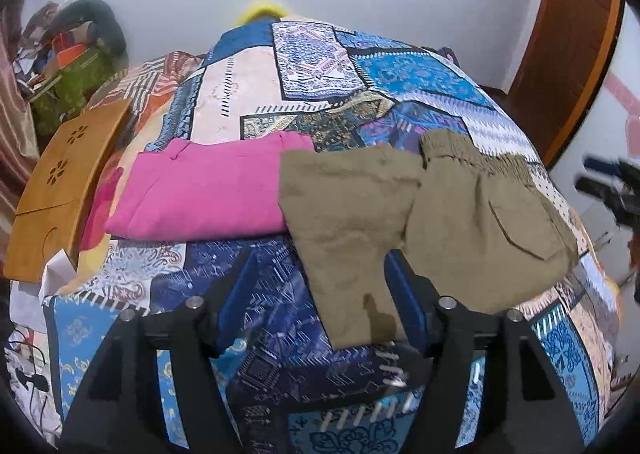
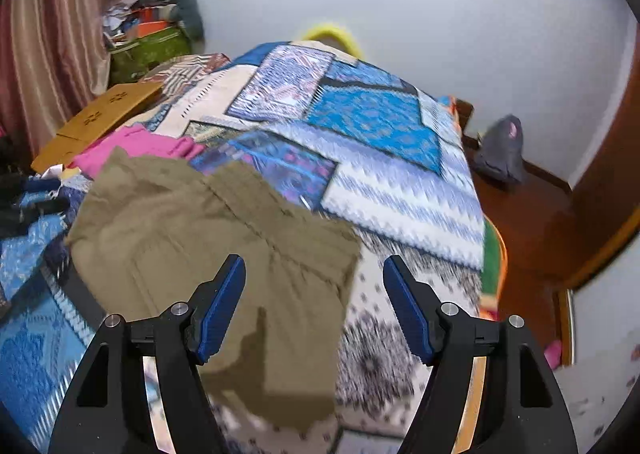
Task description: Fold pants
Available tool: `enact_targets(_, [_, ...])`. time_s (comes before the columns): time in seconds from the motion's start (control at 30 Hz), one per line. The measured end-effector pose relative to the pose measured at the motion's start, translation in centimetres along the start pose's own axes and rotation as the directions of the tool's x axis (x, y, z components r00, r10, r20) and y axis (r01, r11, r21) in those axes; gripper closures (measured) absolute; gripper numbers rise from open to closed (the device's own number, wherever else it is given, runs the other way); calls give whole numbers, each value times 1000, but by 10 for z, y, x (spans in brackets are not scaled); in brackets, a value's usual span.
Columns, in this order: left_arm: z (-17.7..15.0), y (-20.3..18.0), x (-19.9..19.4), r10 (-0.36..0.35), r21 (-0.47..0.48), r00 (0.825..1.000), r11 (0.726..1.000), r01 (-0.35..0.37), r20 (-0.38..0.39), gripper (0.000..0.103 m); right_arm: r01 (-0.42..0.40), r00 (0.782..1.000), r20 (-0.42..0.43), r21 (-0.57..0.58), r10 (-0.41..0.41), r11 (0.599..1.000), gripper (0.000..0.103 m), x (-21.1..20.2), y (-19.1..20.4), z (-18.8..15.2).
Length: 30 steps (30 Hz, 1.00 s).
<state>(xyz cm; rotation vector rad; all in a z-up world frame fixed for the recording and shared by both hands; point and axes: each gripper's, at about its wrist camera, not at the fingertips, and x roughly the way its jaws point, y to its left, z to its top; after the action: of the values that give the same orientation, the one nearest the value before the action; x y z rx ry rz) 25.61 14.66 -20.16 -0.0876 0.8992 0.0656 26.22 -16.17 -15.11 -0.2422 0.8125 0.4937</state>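
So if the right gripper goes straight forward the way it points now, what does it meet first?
Most likely the olive pants lying on the patchwork bedspread. The open right gripper points down at their near edge, though blur makes depth uncertain.

The left claw (image 1: 320,286) points steeply downward, its blue pads spread apart and gripping nothing. The right claw (image 2: 314,294) does likewise, jaws wide.

Patchwork bed (image 1: 320,65) carries olive pants (image 1: 440,213), pink garment (image 1: 200,189), wooden board (image 1: 60,181).
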Motion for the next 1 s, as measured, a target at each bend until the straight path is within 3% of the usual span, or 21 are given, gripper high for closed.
enact_targets(0.27, [7,4,42,-15,-12,997,1000,14,-73,37,-88,990,-96,179,107,980,32,31,-24,-32])
enact_targets(0.43, [4,4,72,-72,-38,988,997,67,-136,37,-111,976,-154,244,152,963,32,67,-32,-43])
enact_targets(0.6, [2,-7,88,-81,-3,984,997,81,-156,37,-175,961,-167,248,220,953,32,103,-32,-52])
enact_targets(0.8, [7,-10,90,-86,8,987,996,88,-139,43,-220,952,-161,238,262,946,30,113,-34,-42])
enact_targets(0.87, [7,-10,89,-86,3,988,996,87,-130,50,-228,950,-157,232,268,945,32,116,-33,-40])
enact_targets(0.93, [8,-10,86,-79,-3,989,997,79,-121,55,-253,946,-142,241,292,937,47,118,-33,-37])
enact_targets(1.0, [8,-10,82,-61,-8,993,998,61,-106,62,-255,946,-133,252,294,934,52,119,-32,-35])
